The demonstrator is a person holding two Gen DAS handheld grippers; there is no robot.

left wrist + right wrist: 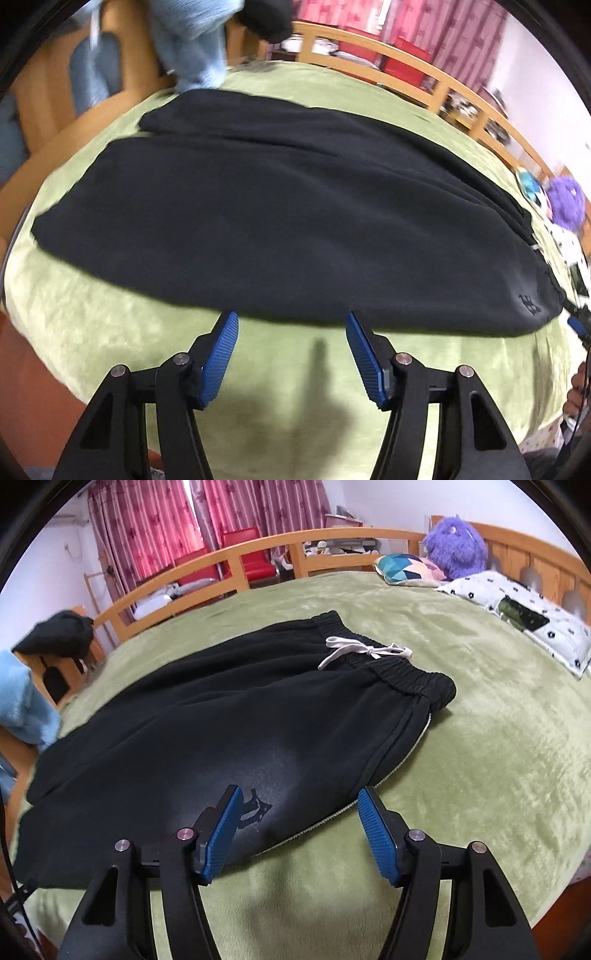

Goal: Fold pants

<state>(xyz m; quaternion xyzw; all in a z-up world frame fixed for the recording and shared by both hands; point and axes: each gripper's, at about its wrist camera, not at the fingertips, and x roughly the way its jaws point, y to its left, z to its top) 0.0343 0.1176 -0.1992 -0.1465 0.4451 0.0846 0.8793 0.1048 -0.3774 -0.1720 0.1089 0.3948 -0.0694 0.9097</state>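
pants (pixel 207 716) flat on green bed cover (pixel 480 768), legs laid one over other lengthwise; waistband with white drawstring (pixel 364 650) toward pillow end. judged: first lengthwise fold done, crosswise folds left. left gripper (pixel 291 328) part-open at near edge of leg, nothing between pads. right gripper (pixel 299 806) part-open over hip edge, fabric between pads, not pinched. cuffs blurred, layers hard to separate in black cloth.

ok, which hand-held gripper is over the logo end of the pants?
The right hand-held gripper: its fingertips frame the logo on the pants.
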